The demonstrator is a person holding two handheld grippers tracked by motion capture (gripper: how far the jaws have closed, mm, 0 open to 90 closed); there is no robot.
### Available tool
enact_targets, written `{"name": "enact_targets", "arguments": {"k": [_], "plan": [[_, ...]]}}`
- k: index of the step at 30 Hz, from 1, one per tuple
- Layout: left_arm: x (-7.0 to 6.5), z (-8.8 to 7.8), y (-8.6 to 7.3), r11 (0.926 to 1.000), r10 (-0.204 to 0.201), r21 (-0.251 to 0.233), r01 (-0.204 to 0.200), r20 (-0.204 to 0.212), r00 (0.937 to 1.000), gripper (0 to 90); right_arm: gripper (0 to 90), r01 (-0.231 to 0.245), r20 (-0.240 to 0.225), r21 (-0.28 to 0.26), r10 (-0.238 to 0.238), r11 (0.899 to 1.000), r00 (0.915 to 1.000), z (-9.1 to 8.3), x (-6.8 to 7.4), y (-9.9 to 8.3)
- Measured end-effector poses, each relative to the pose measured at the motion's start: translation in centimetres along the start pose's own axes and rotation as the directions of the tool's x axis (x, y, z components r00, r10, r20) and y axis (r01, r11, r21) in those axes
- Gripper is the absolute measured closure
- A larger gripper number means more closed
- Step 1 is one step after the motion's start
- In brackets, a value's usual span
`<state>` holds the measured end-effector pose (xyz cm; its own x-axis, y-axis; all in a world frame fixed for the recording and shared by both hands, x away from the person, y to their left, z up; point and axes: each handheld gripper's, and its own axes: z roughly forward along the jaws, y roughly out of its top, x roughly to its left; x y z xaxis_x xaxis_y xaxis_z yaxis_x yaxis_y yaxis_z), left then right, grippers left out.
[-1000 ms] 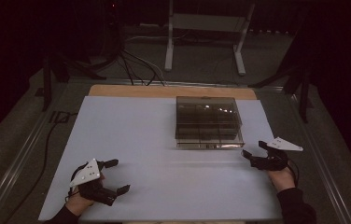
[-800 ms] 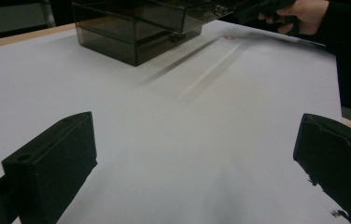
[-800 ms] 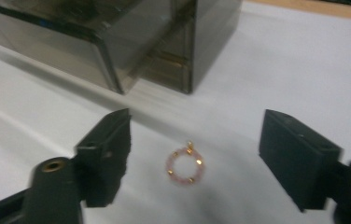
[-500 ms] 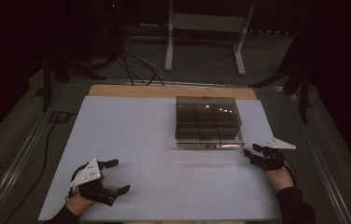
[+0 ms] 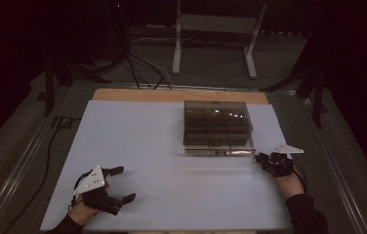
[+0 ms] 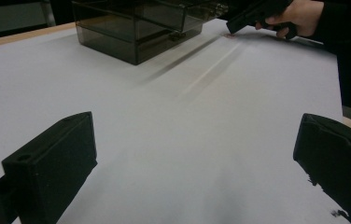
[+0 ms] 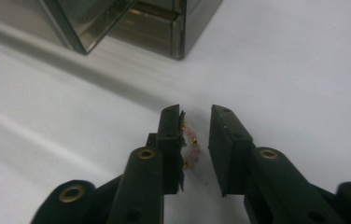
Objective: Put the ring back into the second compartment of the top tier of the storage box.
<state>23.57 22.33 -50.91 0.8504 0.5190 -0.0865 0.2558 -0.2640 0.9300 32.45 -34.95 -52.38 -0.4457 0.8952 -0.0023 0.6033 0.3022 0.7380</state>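
While the left gripper rests idle at the lower left of the high view, jaws spread wide and empty, the right gripper works at the right, just below the lower right corner of the smoked clear box. Its jaws have just been closing around a small pink beaded piece lying on the white bench; a gap remains beside one jaw, so the piece sits between them, not yet pinched. Step in hand, as judged: the pick-up. The next move calls for finishing the squeeze gently, then lifting toward the box.
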Motion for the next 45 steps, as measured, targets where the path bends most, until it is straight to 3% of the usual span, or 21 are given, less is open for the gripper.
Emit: {"name": "enact_targets", "arguments": {"k": [12, 25, 37, 45], "plan": [[0.0, 0.0, 0.0, 1.0, -0.002, -0.001, 0.002, 0.0, 1.0, 0.6, 83.0, 0.034, 0.001, 0.035, -0.034, 0.999, 0.9994, 0.6, 0.6, 0.0], [0.0, 0.0, 0.0, 1.0, 0.0, 0.001, 0.0, 0.0, 1.0, 0.7, 87.8, 0.014, 0.025, 0.054, -0.015, 0.998, 0.9996, 0.4, 0.9, 0.3], [0.0, 0.0, 0.0, 1.0, 0.0, 0.002, 0.0, -0.001, 1.0, 0.6, 87.8, -0.022, 0.024, 0.02, 0.021, 1.0, 0.9995, -1.4, 0.5, 0.3], [0.0, 0.0, 0.0, 1.0, 0.002, 0.002, -0.002, 0.001, 1.0, 0.7, 87.8, -0.014, 0.021, 0.014, 0.013, 1.0, 0.9997, -2.4, 0.8, 0.4]]}}
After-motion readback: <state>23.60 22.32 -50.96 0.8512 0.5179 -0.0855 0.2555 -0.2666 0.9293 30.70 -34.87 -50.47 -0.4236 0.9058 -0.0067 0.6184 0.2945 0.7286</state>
